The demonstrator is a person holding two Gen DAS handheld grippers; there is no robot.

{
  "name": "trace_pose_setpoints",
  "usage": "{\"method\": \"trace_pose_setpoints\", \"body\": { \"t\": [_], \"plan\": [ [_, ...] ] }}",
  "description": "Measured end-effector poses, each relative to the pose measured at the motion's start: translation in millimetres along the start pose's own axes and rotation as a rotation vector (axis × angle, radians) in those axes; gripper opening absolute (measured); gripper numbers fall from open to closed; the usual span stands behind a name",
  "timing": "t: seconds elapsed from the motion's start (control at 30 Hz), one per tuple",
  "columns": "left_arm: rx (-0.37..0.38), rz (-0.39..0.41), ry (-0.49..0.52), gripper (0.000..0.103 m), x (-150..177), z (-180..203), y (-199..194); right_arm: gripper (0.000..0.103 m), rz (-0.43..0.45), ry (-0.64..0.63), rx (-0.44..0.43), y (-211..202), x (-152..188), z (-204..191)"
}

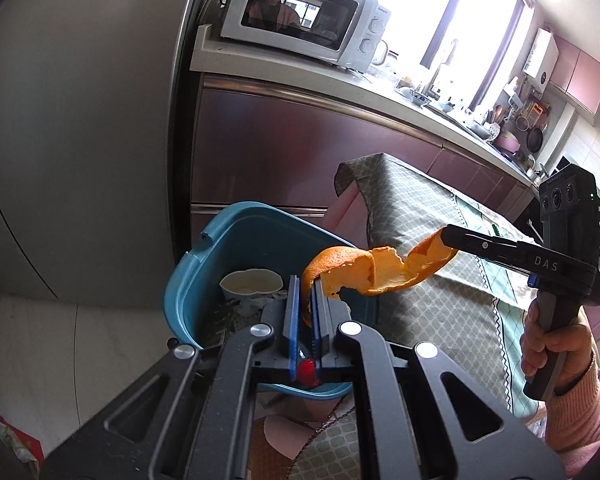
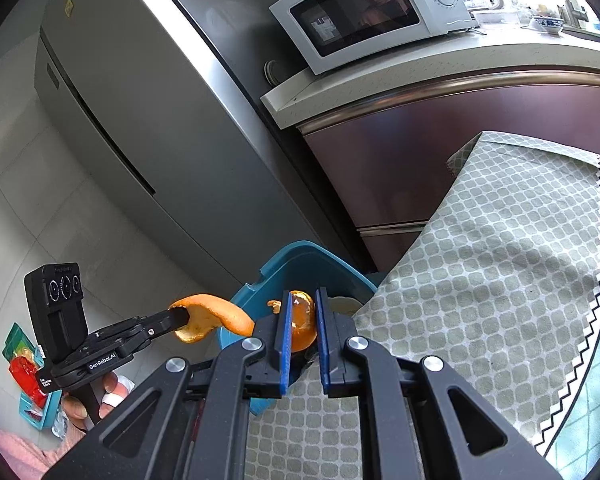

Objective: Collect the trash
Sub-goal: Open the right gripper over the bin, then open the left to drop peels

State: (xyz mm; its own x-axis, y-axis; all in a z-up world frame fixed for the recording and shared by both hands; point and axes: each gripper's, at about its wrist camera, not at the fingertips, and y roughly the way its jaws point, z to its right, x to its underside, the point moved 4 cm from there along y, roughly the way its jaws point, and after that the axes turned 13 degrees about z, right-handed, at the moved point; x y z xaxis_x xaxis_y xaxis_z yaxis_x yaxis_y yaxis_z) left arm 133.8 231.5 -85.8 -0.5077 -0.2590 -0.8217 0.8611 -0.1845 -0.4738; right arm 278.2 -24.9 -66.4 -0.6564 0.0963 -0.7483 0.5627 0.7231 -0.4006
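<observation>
I hold one long, curly strip of orange peel [image 1: 364,272] between my two hand-held grippers. My left hand-held gripper [image 1: 306,300] is pressed tight and pinches one end of the peel. My right hand-held gripper [image 2: 302,320] pinches the other end between its flat blue pads [image 2: 285,340]. The peel hangs in the air just over the blue plastic bin [image 1: 236,240], which sits on the floor right beside the table with the green patterned cloth [image 2: 500,260].

I think the job is partly done. The bin already has trash in it: a white paper cup [image 1: 250,282] and some crumpled bits. The peel is over the bin but not in it yet, so I have to let go with both sides. A few bright wrappers [image 2: 26,376] lie on the floor, and they may need picking up too.

The peel is bumpy and orange outside, pale and soft inside, and bends like a ribbon. The bin is smooth and hard. The cloth looks soft and droopy.
</observation>
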Motion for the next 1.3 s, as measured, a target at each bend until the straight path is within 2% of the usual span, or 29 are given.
{"method": "trace_pose_setpoints", "body": {
  "t": [0.3,0.6,0.8,0.97,1.03,1.17,1.3],
  "plan": [
    [-0.015,-0.018,-0.010,0.006,4,-9,12,0.002,-0.036,-0.017,0.002,20,2,-4],
    [-0.021,-0.054,-0.038,0.006,15,-15,25,0.002,-0.065,-0.020,-0.001,36,3,-6],
    [-0.032,-0.103,-0.065,0.008,29,-25,48,0.002,-0.080,-0.002,-0.013,35,10,-4],
    [-0.033,-0.153,-0.074,0.013,41,-29,73,0.002,-0.078,0.008,-0.004,28,13,-1],
    [-0.039,-0.169,-0.074,0.021,44,-30,81,0.003,-0.073,0.012,-0.003,25,12,0],
    [-0.040,-0.174,-0.071,0.024,46,-27,88,0.005,-0.060,0.016,-0.003,13,12,3],
    [-0.012,-0.142,-0.050,0.026,40,-12,82,0.006,-0.048,0.018,0.000,-3,14,8]
  ]
}}
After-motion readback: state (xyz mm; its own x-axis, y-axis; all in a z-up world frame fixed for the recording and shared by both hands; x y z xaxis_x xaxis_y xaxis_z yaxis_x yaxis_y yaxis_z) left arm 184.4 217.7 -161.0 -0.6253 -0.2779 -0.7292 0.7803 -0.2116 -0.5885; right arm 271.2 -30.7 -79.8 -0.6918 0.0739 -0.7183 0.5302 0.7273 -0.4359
